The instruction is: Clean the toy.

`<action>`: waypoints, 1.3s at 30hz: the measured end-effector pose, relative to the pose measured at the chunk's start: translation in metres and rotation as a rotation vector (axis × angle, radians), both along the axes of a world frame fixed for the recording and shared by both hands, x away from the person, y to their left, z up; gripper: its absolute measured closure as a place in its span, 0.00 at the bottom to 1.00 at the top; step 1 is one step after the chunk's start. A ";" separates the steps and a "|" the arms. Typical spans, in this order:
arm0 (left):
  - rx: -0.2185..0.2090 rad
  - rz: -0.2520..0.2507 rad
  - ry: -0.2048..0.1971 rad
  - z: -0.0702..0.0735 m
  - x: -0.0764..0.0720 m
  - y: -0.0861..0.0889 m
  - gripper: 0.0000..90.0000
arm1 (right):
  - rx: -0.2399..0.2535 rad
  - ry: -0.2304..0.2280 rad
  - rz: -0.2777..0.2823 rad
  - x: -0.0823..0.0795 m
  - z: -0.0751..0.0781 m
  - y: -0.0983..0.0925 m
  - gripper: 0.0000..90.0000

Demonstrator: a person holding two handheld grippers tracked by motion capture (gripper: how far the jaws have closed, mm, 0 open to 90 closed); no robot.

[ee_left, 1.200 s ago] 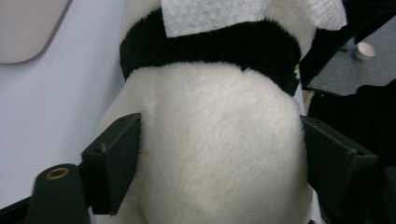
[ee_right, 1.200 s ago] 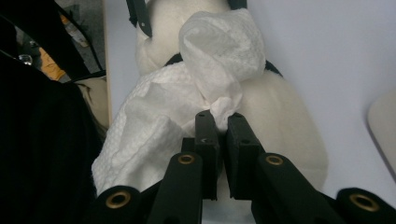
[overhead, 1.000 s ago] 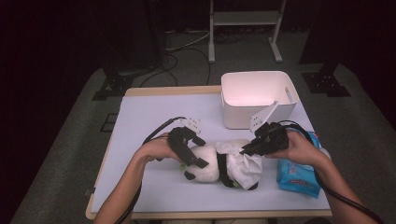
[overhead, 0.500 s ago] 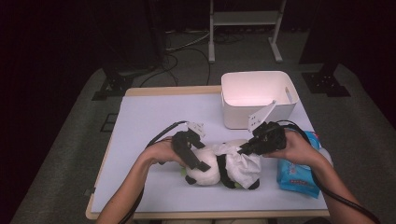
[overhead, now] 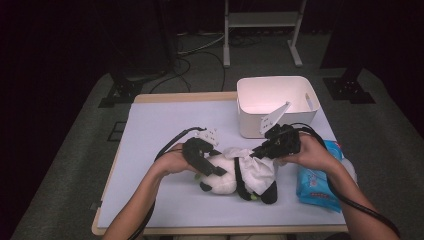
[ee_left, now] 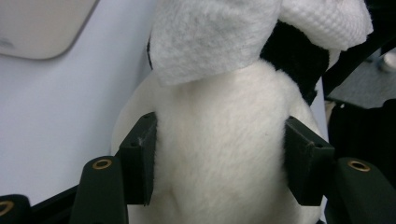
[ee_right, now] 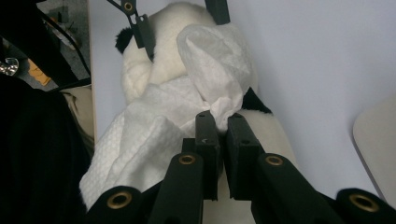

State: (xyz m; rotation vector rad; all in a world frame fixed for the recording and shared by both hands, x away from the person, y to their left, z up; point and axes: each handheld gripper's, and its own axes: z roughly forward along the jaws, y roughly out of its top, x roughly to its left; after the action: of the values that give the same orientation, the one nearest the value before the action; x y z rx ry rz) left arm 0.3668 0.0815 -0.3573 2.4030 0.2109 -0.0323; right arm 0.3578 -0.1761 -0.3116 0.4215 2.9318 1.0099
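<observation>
The left gripper [ee_left: 219,163] has its two black jaws on either side of the toy panda [ee_left: 219,154]; the pads press into the white fur, one on each side, so it squeezes the soft body; the jaws have just been closing, with the panda between them. In the left gripper view the panda is cut off at the bottom and its face is hidden; a white wipe [ee_left: 210,37] hangs over the top of it.

The right gripper [ee_right: 223,122] has its jaws tight together on a twisted corner of the wipe [ee_right: 205,60]; the rest of the wipe spreads over the panda [ee_right: 159,60] and hides much of it. In the right gripper view the left side is dark and hard to make out.

In the high view the panda [overhead: 220,172] lies on its side near the front middle of the table [overhead: 160,125], between the two hands; the wipe [overhead: 255,167] covers its right part, and black bits of fur poke out below. The left gripper [overhead: 212,167] is at the panda's left end; the right gripper [overhead: 257,150] is above the wipe.

A white bin [overhead: 275,102] stands at the back right of the table; a blue pack [overhead: 315,175] lies at the right edge, partly hidden by the right arm.
</observation>
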 end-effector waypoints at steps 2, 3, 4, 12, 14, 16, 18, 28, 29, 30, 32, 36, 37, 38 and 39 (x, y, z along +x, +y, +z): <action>0.012 -0.001 -0.013 0.004 0.000 -0.002 0.43 | -0.008 -0.007 -0.007 0.001 0.001 -0.002 0.94; 0.022 -0.005 -0.016 0.005 0.001 -0.003 0.43 | -0.006 -0.006 -0.007 0.002 0.002 -0.003 0.94; 0.021 -0.001 -0.020 0.005 0.001 -0.004 0.43 | -0.004 -0.002 -0.010 0.002 0.002 -0.004 0.93; 0.029 -0.026 0.068 -0.001 0.000 -0.006 0.29 | -0.009 0.031 0.003 -0.003 -0.009 -0.009 0.93; 0.006 -0.020 0.086 -0.001 0.002 -0.006 0.21 | -0.009 0.031 0.010 -0.004 -0.009 -0.010 0.93; -0.009 -0.019 0.104 -0.001 0.004 -0.006 0.16 | -0.011 0.043 0.013 -0.005 -0.010 -0.011 0.93; -0.021 -0.006 0.120 -0.002 0.005 -0.007 0.10 | -0.015 0.048 0.026 -0.008 -0.011 -0.011 0.93; 0.036 -0.021 0.126 -0.012 0.005 -0.024 0.00 | -0.023 0.068 0.051 -0.011 -0.015 -0.010 0.93; 0.045 -0.024 0.115 -0.013 0.004 -0.026 0.00 | -0.023 0.067 0.054 -0.012 -0.015 -0.010 0.93; 0.056 -0.028 0.109 -0.014 0.004 -0.028 0.00 | -0.024 0.068 0.054 -0.012 -0.015 -0.009 0.93; 0.064 -0.028 0.091 -0.016 0.001 -0.031 0.00 | -0.027 0.070 0.054 -0.012 -0.016 -0.008 0.93; 0.060 -0.028 0.068 -0.016 0.000 -0.028 0.14 | -0.026 0.070 0.055 -0.012 -0.016 -0.007 0.93; 0.053 -0.026 0.060 -0.014 0.000 -0.025 0.20 | -0.022 0.075 0.054 -0.011 -0.016 -0.007 0.93; 0.046 -0.021 0.052 -0.013 -0.001 -0.024 0.24 | -0.015 0.073 0.052 -0.011 -0.016 -0.008 0.93; 0.034 -0.016 0.040 -0.012 -0.002 -0.022 0.27 | -0.008 0.074 0.046 -0.010 -0.015 -0.008 0.93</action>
State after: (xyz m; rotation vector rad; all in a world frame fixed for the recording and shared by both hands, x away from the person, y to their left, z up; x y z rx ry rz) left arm 0.3643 0.0593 -0.3691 2.4398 0.2119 -0.0843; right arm 0.3478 -0.1843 -0.3269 0.4026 3.0238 1.0080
